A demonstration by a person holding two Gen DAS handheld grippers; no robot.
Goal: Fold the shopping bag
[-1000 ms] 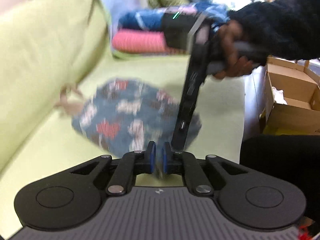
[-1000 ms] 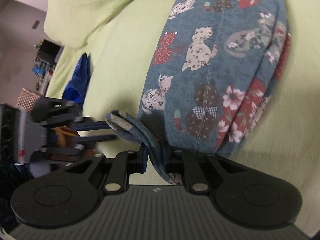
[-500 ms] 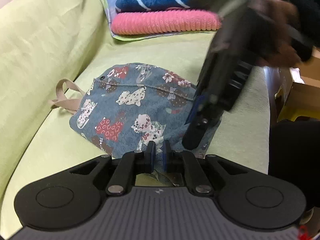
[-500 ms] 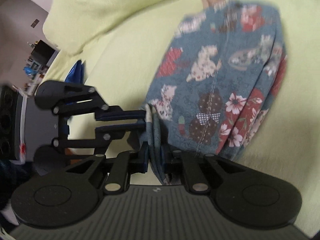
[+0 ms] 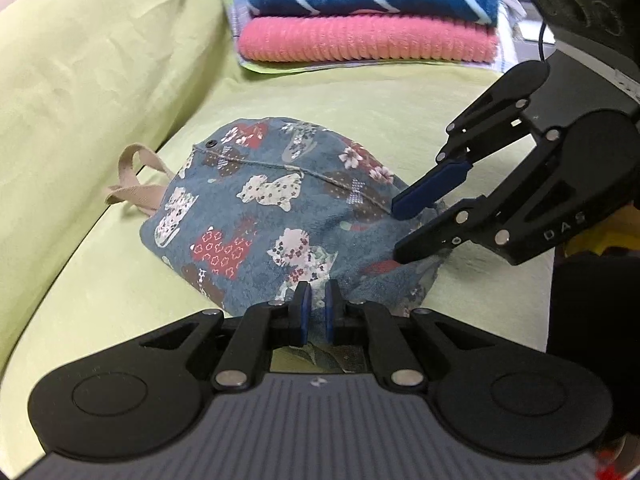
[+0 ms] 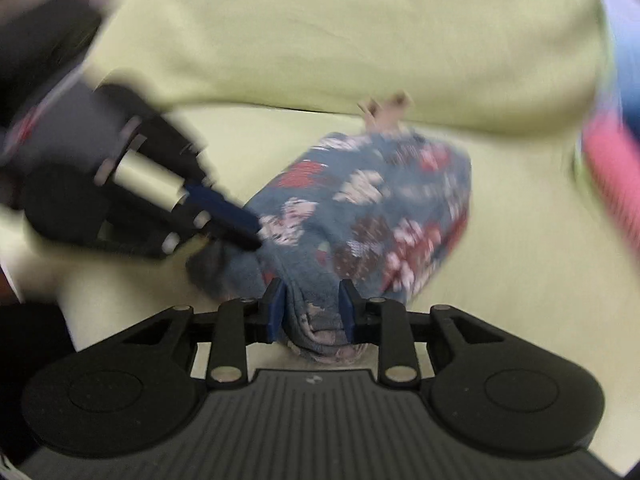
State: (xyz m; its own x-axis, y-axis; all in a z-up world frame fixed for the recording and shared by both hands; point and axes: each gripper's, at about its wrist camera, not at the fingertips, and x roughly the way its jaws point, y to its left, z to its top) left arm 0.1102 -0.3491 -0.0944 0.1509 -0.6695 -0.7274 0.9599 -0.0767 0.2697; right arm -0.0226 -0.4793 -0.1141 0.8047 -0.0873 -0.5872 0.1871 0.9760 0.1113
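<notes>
Two grippers on one folded shopping bag (image 5: 280, 216), lying on the green sofa seat (image 5: 400, 92). Left wrist view: left gripper (image 5: 315, 316) fingers pinched tight on the bag's near edge; right gripper (image 5: 404, 232) fingers apart over the bag's rt corner. Right wrist view, blurry: right gripper's fingers have just been opening, fabric loose btwn them.

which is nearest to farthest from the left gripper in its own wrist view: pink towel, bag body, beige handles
1. shopping bag body, pinched in the left gripper
2. beige handles, at the bag's far left end
3. pink towel, stacked at the back
</notes>
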